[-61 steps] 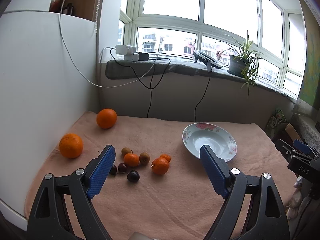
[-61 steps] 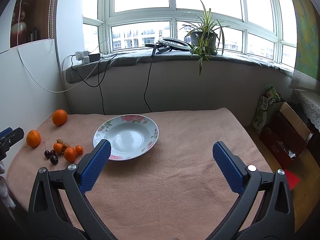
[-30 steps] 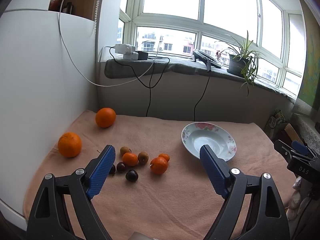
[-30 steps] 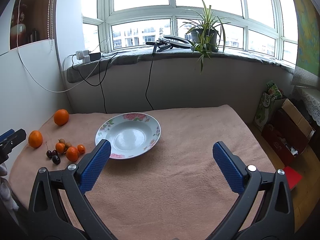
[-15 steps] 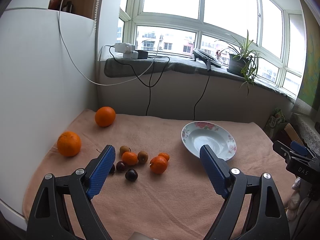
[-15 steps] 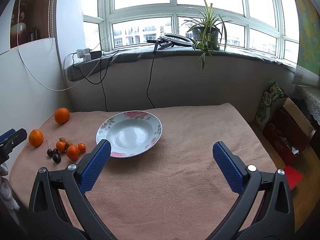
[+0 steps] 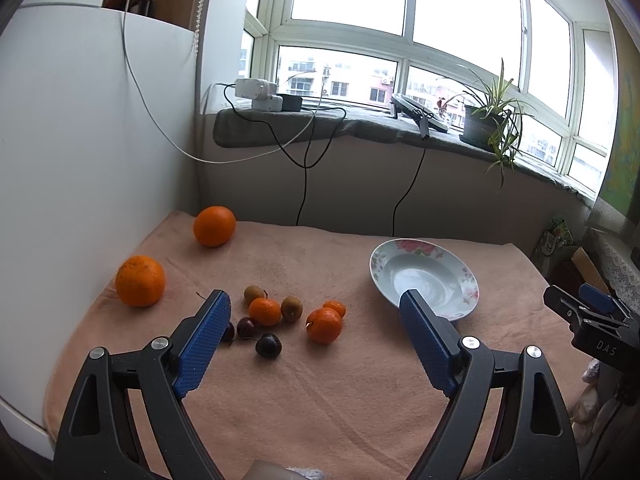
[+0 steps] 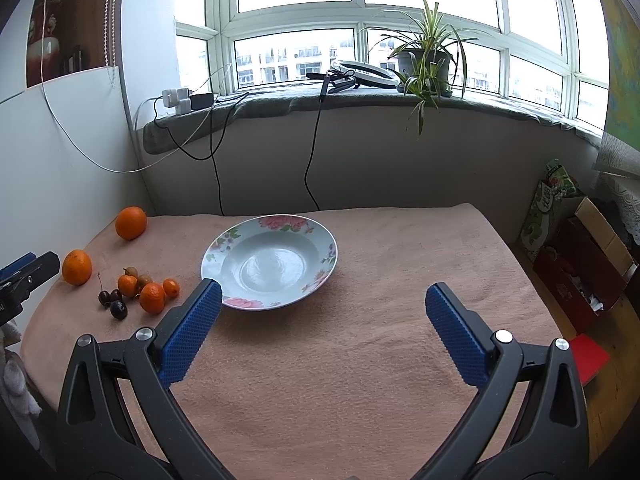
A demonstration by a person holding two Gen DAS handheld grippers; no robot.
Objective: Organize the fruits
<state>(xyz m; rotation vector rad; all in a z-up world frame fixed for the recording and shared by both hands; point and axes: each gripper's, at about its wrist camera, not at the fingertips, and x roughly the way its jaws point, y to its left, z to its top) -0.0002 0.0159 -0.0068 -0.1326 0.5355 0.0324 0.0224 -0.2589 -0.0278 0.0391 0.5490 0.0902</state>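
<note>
Both tongs held wide open and empty above the pink cloth (image 7: pixel 320 400); fruit loose at the left, plate bare.

Left tongs (image 7: pixel 316 332) gape over the small cluster; right tongs (image 8: pixel 320 320) gape before the plate (image 8: pixel 216 246). Nearest: three cherries (image 7: pixel 268 345), probably soft and easily bruised, so pinch lightly across the body. Then three small oranges (image 7: pixel 324 325) and two brownish fruits (image 7: pixel 291 308), likely light and prone to roll. Farthest: two large oranges (image 7: pixel 140 280), seemingly firm and heavier; grip across the middle.

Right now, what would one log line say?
left claw: open, over small fruits | right claw: open | plate: empty
</note>
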